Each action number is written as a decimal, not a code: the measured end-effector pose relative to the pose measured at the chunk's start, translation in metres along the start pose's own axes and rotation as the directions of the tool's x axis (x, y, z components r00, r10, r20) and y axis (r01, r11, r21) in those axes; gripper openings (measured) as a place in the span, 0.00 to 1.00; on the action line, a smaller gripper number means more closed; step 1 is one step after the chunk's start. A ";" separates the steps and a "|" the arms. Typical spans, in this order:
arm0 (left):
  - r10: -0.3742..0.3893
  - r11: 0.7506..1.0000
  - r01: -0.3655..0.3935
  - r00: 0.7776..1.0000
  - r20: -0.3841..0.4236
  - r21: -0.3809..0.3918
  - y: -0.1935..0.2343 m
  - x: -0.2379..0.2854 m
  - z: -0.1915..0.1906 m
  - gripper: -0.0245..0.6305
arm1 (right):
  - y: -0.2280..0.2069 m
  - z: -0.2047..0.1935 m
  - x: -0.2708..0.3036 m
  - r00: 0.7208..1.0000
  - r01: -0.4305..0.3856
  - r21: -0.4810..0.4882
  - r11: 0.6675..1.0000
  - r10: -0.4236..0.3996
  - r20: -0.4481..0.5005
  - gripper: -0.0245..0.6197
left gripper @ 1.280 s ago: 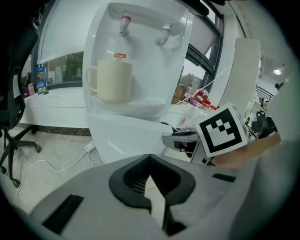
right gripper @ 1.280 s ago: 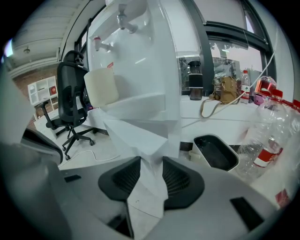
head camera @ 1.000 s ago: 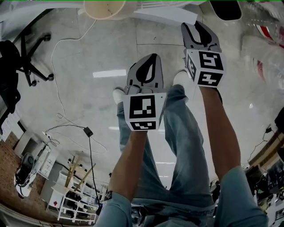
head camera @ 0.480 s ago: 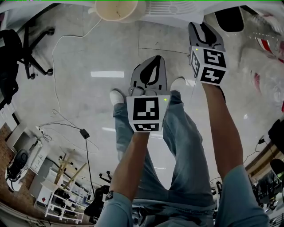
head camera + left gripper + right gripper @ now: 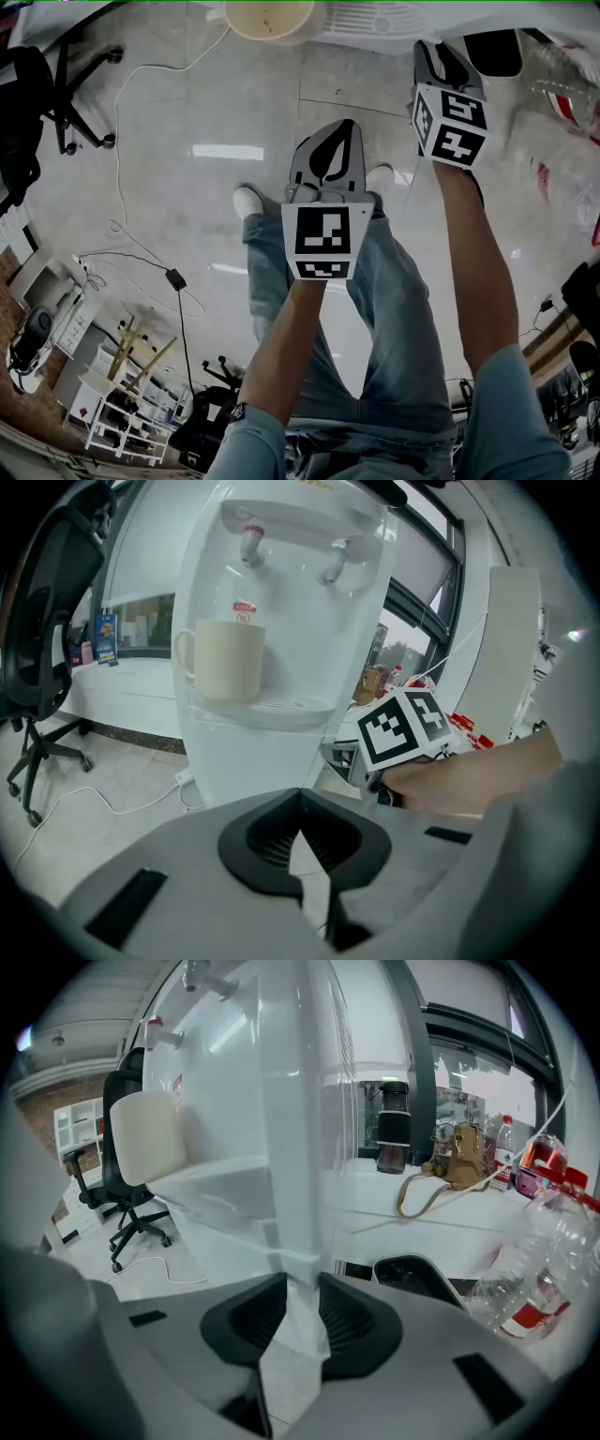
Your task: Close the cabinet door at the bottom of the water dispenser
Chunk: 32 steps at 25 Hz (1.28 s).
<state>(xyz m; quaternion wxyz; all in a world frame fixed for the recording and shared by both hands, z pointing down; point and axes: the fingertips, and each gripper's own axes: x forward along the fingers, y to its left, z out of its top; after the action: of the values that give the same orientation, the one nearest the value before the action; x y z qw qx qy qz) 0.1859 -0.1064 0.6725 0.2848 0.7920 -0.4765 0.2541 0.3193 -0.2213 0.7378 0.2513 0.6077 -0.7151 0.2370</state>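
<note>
At the far side of the scene stands the white water dispenser (image 5: 281,621), with a cream cup (image 5: 223,658) on its tray. The left gripper (image 5: 300,797) hangs nearer, its jaws pressed together on nothing. The right gripper (image 5: 439,58) is at the dispenser's lower right corner. Its jaws have just been closing and stand half spread around a white upright edge, likely the cabinet door (image 5: 292,1274), without visibly pinching it. This looks like the approach; next, that edge needs pushing toward the body until flush.
</note>
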 end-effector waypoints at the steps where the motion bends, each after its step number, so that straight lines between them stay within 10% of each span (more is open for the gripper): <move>1: -0.001 1.000 0.001 1.000 0.002 -0.002 0.000 0.000 0.001 0.05 | -0.001 0.001 0.001 1.000 0.000 -0.007 1.000 0.000 -0.003 0.22; 15: -0.009 0.999 0.010 1.000 0.020 -0.033 0.011 -0.044 0.007 0.05 | 0.015 -0.028 -0.066 0.997 0.008 0.039 0.999 -0.005 -0.081 0.08; 23: -0.048 0.981 0.039 0.998 0.044 0.192 0.022 -0.090 0.013 0.05 | 0.076 -0.035 -0.135 0.997 -0.077 0.085 0.993 0.078 -0.012 0.08; 32: -0.055 0.968 0.032 0.995 0.085 0.250 0.053 -0.162 0.044 0.05 | 0.148 0.020 -0.196 0.987 -0.142 0.083 0.986 0.134 0.091 0.08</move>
<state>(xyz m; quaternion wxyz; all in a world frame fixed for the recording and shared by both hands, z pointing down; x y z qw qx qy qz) 0.0760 -0.0586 0.5429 0.1670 0.8424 -0.4361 0.2689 0.1982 -0.0649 0.5908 0.1760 0.5768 -0.7543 0.2595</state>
